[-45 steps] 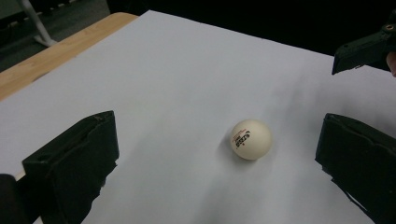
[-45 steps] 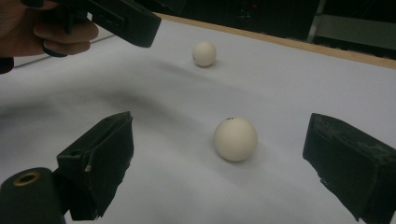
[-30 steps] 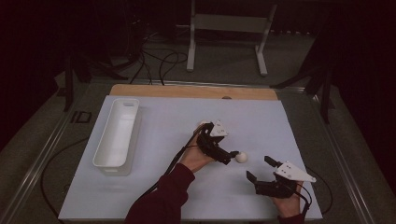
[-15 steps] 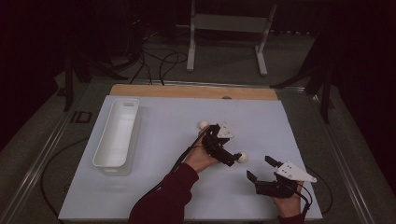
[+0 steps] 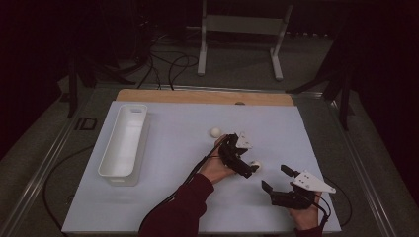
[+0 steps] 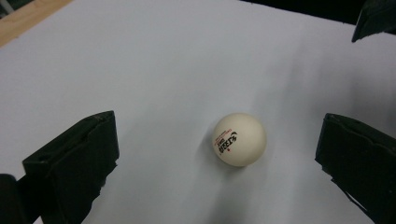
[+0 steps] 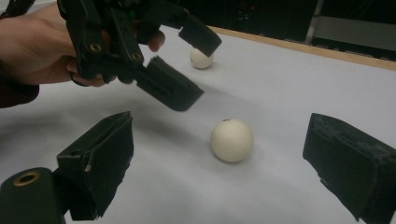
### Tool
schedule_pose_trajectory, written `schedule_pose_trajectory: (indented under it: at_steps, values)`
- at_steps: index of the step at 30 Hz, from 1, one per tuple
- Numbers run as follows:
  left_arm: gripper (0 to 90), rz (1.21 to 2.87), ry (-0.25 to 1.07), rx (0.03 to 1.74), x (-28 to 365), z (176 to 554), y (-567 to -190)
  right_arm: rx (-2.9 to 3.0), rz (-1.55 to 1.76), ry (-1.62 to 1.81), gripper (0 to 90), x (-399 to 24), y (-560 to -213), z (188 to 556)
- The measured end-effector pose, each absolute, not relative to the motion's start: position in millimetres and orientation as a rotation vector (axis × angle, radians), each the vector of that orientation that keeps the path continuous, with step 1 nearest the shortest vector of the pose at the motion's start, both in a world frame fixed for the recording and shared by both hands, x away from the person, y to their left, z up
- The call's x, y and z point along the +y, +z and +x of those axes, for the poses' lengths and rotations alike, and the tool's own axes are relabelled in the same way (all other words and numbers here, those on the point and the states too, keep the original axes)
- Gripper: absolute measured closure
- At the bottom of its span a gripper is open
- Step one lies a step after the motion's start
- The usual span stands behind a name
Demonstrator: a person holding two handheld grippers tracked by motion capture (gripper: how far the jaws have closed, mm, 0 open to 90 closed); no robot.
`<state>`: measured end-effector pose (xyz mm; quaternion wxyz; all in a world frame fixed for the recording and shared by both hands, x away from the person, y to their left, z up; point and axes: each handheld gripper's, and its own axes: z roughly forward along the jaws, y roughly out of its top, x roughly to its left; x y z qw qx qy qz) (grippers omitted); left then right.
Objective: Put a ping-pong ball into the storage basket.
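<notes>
The white counter (image 5: pixel 163 197) fills the middle of the high view. Left tongs (image 5: pixel 245 165) are wide apart, with the near ball (image 6: pixel 239 139) sitting between them, low right of centre. Right tongs (image 5: pixel 276 178), also apart, wait at lower right.

The left black two-jaw gripper (image 5: pixel 249 169) sits near the table's middle, held by a hand (image 5: pixel 216 168) on a dark red sleeve (image 5: pixel 178 210), jaws spread wide and angled down to the right. The right black two-jaw gripper (image 5: pixel 275 178) rests nearer the lower right, jaws likewise apart, pointing left.
</notes>
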<state>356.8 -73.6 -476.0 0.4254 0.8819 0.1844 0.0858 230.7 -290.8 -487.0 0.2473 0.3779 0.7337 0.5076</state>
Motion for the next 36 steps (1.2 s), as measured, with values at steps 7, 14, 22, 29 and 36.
schedule_pose_trajectory:
  at_steps: [7, 14, 22, 29, 36]
  values:
    - [0.0, 2.227, 0.202, 0.456, -78.6, 358.1, -481.0, 2.001, 1.029, 1.386, 8.5, -290.9, -487.1, 230.6]
    - [0.0, 2.233, 0.176, 0.462, -84.0, 359.4, -485.1, 2.001, 1.031, 1.385, 8.5, -290.7, -487.1, 230.6]
    - [0.0, 2.253, 0.142, 0.464, -91.8, 361.4, -490.7, 2.002, 1.029, 1.385, 8.5, -290.5, -487.1, 230.5]
    - [0.5, 2.270, 0.120, 0.478, -95.8, 362.5, -496.5, 2.001, 1.028, 1.387, 8.5, -290.7, -487.0, 230.6]
    - [0.5, 2.281, 0.088, 0.487, -99.1, 362.9, -500.6, 2.002, 1.029, 1.386, 8.5, -290.6, -487.0, 230.6]
